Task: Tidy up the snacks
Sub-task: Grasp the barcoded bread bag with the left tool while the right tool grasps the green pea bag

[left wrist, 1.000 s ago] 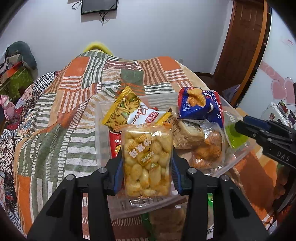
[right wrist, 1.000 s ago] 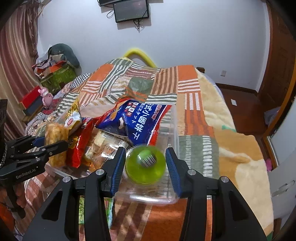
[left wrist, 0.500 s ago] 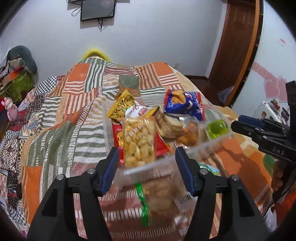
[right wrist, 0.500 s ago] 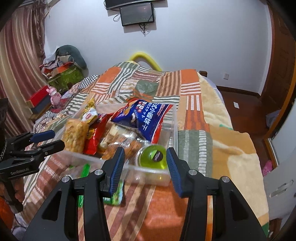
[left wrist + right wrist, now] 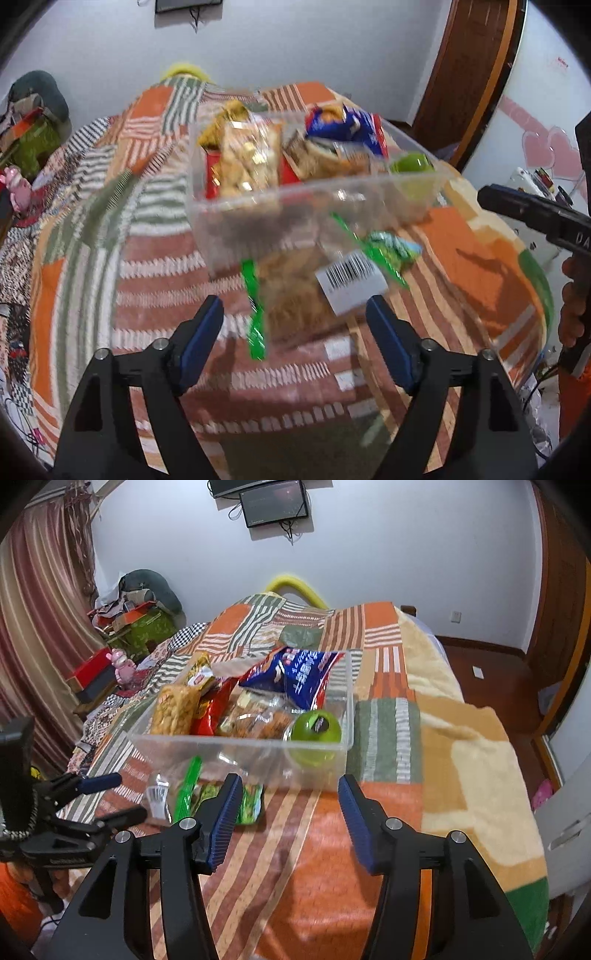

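A clear plastic bin (image 5: 314, 199) stands on the patchwork bedspread. It holds a clear bag of puffed snacks (image 5: 247, 158), a blue bag (image 5: 343, 125), a green round tub (image 5: 410, 162) and other packets. My left gripper (image 5: 293, 306) is back from the bin with its jaws opening. It hovers over a loose green-edged bag with a barcode label (image 5: 295, 291), which the pads do not touch. A small green packet (image 5: 391, 247) lies beside that bag. My right gripper (image 5: 290, 781) is in front of the bin (image 5: 240, 746), near the green tub (image 5: 314, 731), jaws opening, nothing between them.
The bed (image 5: 461, 738) drops off at its right edge to a wooden floor and a door (image 5: 469, 74). Boxes and clutter (image 5: 129, 627) sit by the curtain at the left. A hand (image 5: 572, 295) holds the right gripper at the picture's edge.
The left gripper let go of the puffed-snack bag and the right let go of the green tub, both now in the bin. Both grippers drew back and their jaws widened.
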`<act>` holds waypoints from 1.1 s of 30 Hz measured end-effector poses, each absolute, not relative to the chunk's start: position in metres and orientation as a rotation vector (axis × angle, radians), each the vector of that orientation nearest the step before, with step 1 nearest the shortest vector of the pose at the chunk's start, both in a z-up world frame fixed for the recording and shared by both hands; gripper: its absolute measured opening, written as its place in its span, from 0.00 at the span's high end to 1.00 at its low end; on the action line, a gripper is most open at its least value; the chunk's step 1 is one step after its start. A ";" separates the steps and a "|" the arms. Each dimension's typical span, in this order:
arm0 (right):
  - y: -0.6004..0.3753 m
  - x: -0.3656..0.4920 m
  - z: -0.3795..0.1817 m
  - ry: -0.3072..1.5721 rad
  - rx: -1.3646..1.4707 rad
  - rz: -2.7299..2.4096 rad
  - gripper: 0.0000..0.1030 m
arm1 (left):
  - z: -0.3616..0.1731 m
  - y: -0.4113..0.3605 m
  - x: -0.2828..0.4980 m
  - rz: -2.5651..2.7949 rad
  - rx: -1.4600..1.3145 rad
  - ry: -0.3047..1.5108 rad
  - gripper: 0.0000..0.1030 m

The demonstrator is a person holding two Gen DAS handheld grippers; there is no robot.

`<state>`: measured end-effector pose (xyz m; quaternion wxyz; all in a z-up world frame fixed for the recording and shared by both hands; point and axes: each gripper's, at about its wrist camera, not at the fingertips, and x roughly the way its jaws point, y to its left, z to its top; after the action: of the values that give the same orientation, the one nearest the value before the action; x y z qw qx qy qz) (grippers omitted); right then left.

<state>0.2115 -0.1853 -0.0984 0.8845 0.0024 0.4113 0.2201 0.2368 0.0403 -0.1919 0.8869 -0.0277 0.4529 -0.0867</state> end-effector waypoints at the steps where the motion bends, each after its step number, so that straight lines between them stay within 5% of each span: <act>1: -0.186 0.210 -0.100 0.861 0.006 0.458 0.50 | -0.196 0.038 0.237 -0.187 -0.057 0.952 0.18; 10: -0.183 0.210 -0.120 0.924 0.040 0.479 0.36 | -0.213 0.019 0.259 -0.164 -0.021 0.953 0.15; 21: -0.157 0.219 -0.139 0.986 0.018 0.523 0.34 | -0.218 0.020 0.270 -0.196 -0.024 0.904 0.16; 28: -0.136 0.227 -0.143 1.016 0.011 0.573 0.34 | -0.216 0.039 0.264 -0.180 -0.067 0.867 0.44; 33: -0.121 0.232 -0.150 1.046 0.005 0.589 0.32 | -0.209 0.052 0.256 -0.193 -0.095 0.836 0.49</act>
<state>0.2323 -0.1213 -0.1497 0.8252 0.0024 0.4923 0.2770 0.2558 0.0523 -0.2089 0.9083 -0.0459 0.4052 -0.0934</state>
